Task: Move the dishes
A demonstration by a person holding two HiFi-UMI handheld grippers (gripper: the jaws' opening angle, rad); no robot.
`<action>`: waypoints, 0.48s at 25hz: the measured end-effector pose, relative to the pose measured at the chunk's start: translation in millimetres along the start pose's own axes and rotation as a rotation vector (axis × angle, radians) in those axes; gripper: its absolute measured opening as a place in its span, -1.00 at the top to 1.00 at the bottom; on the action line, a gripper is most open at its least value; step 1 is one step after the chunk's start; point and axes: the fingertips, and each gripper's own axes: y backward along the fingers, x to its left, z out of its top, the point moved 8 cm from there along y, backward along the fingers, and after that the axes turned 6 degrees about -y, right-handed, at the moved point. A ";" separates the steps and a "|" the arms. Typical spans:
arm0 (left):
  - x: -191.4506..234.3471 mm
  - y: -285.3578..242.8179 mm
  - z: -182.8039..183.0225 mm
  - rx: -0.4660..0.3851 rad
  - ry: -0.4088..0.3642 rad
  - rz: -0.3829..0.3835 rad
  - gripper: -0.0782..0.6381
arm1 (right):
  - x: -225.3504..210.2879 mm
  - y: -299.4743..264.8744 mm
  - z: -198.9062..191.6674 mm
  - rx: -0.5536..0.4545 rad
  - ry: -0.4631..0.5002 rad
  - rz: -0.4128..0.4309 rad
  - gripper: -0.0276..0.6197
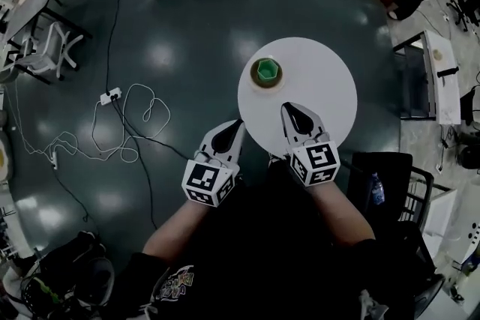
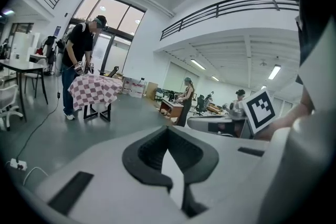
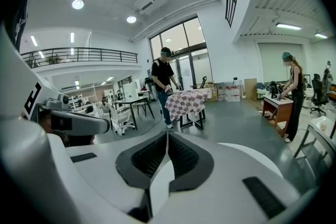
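Note:
A green cup-like dish (image 1: 266, 72) stands on a tan saucer at the left part of the round white table (image 1: 322, 64). My left gripper (image 1: 238, 124) hovers at the table's near-left rim, shut and empty. Over the table's near part, my right gripper (image 1: 287, 108) is also shut, holding nothing, a short way on the near side of the green dish. In the left gripper view the dark pads (image 2: 149, 152) meet at their tips, and the right gripper view shows its pads (image 3: 181, 155) closed the same way. Neither gripper view shows the dish.
White cables and a power strip (image 1: 111, 95) lie on the dark floor to the left. A black chair (image 1: 397, 176) with a water bottle (image 1: 376, 189) stands at the right. A checked-cloth table (image 2: 94, 89) with a person (image 2: 79, 55) beside it is farther off, with desks around.

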 end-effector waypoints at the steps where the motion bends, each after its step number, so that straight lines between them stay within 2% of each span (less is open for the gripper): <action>1: 1.1 -2.1 -0.7 0.001 0.001 0.007 0.77 | -2.7 -4.1 0.4 0.004 0.003 0.007 0.84; 7: 5.2 -18.8 -6.0 0.005 0.002 0.052 0.77 | -20.1 -29.9 -5.1 0.050 0.018 0.058 0.81; 10: 5.8 -28.7 -9.1 0.012 0.002 0.063 0.77 | -28.0 -44.9 -10.2 0.083 0.020 0.088 0.45; 12: 5.8 -34.1 -10.9 0.016 0.006 0.069 0.77 | -32.7 -55.4 -14.6 0.109 0.026 0.100 0.36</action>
